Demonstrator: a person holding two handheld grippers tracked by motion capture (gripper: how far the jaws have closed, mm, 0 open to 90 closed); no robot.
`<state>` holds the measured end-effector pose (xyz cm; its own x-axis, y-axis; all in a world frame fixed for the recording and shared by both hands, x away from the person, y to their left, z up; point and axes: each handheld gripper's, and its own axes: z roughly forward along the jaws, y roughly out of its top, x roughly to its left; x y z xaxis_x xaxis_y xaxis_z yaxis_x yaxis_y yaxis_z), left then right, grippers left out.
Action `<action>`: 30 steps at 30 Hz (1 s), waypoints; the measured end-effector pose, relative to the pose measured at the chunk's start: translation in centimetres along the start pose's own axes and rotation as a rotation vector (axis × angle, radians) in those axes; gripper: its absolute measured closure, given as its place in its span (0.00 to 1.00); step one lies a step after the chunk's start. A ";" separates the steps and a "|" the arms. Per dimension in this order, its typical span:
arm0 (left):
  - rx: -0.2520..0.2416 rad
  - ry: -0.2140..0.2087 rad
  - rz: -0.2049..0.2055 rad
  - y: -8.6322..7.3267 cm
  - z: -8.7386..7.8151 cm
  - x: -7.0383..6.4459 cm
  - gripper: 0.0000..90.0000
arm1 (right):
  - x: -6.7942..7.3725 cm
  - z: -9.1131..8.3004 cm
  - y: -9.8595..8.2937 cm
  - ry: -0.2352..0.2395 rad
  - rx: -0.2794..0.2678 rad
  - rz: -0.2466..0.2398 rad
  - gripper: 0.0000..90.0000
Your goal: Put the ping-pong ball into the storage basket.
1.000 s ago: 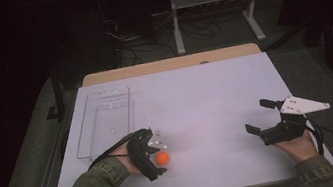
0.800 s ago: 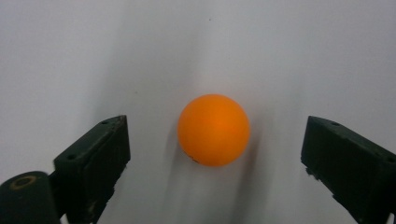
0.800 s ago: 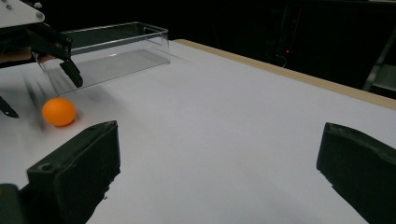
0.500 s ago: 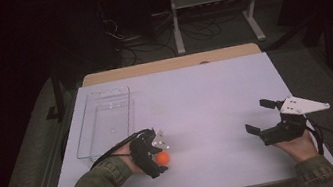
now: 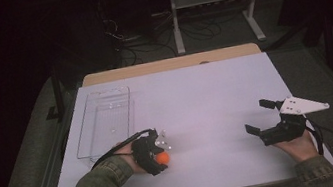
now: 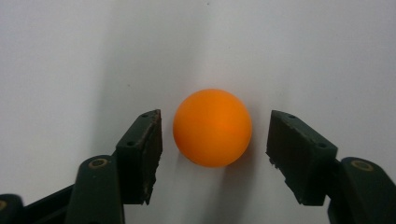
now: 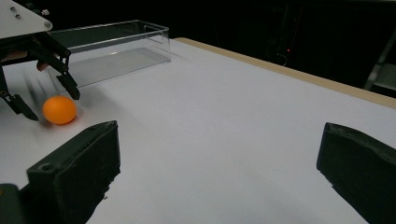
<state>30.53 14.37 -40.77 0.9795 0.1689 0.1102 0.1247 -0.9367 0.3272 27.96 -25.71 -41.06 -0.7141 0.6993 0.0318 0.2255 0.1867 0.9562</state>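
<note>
High view: the left gripper [image 5: 158,156] has barely moved since a second ago and sits over the orange ball [image 5: 163,158] at 7 o'clock on the table [image 5: 215,96], so the grab is close. The clear tray [image 5: 105,121] waits at 9 o'clock.

Left gripper view: jaws apart, ball between, not touching. The ball is round, so it points nowhere and has no long side.

Right gripper view: the right gripper [image 7: 219,172] is wide apart, holding nothing.
</note>
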 end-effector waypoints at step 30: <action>0.027 0.020 0.015 0.0 0.3 0.0 0.56 | 0.0 0.0 0.0 -0.009 0.008 -0.006 0.00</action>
<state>30.56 14.30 -41.11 0.9780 0.1600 0.1336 0.1141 -0.9472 0.2996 27.98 -25.71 -41.11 -0.7095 0.7044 0.0238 0.2268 0.1962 0.9540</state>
